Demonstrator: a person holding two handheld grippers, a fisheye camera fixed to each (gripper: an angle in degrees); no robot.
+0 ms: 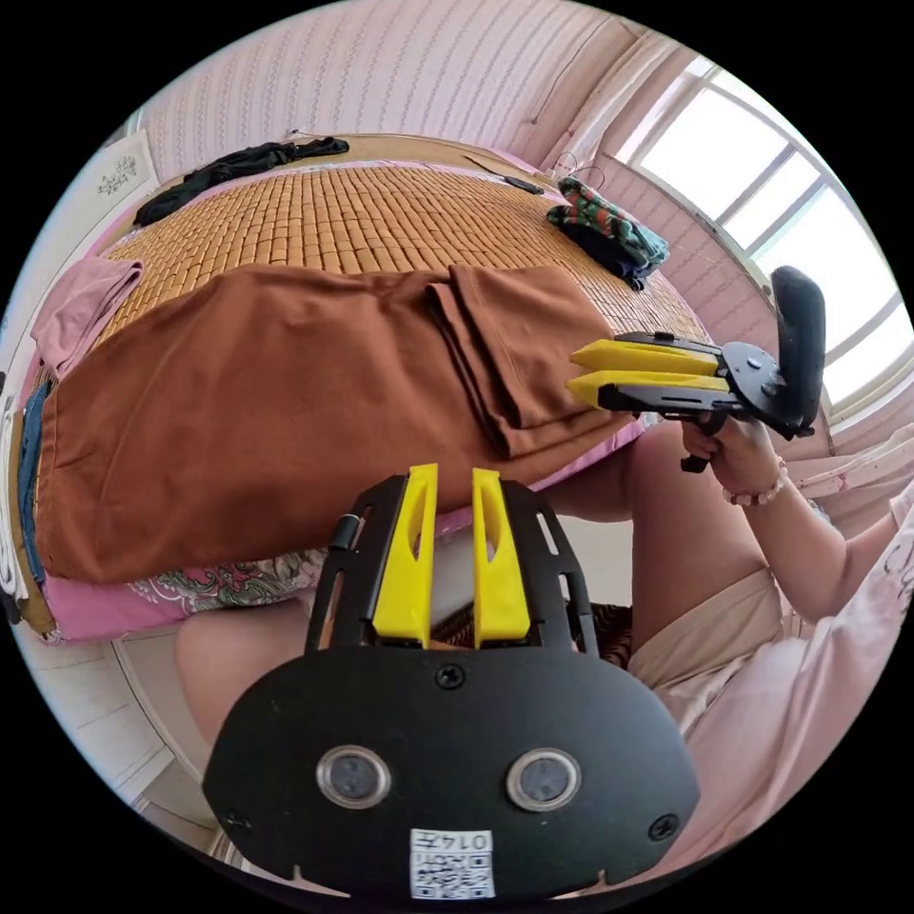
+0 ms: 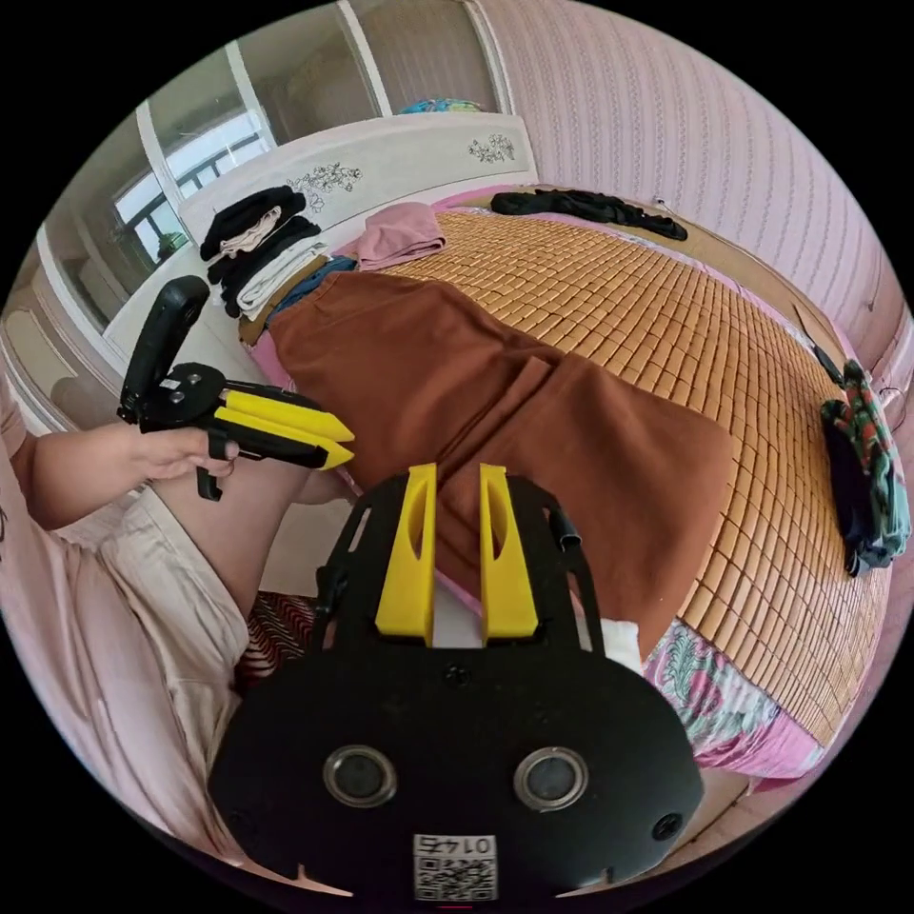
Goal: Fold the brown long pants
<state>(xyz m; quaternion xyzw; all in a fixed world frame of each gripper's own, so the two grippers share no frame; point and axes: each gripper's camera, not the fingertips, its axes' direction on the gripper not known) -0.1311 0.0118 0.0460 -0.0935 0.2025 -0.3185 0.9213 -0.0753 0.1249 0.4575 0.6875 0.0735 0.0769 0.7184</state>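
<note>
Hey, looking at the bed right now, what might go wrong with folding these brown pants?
1. The brown pants hang over the bed's edge, so a pull may slide them off.
2. Both the left gripper and right gripper hold nothing; a grab might catch only the top layer of the folded part.

Both views bedside, facing bed [image 1: 381,219]
</note>
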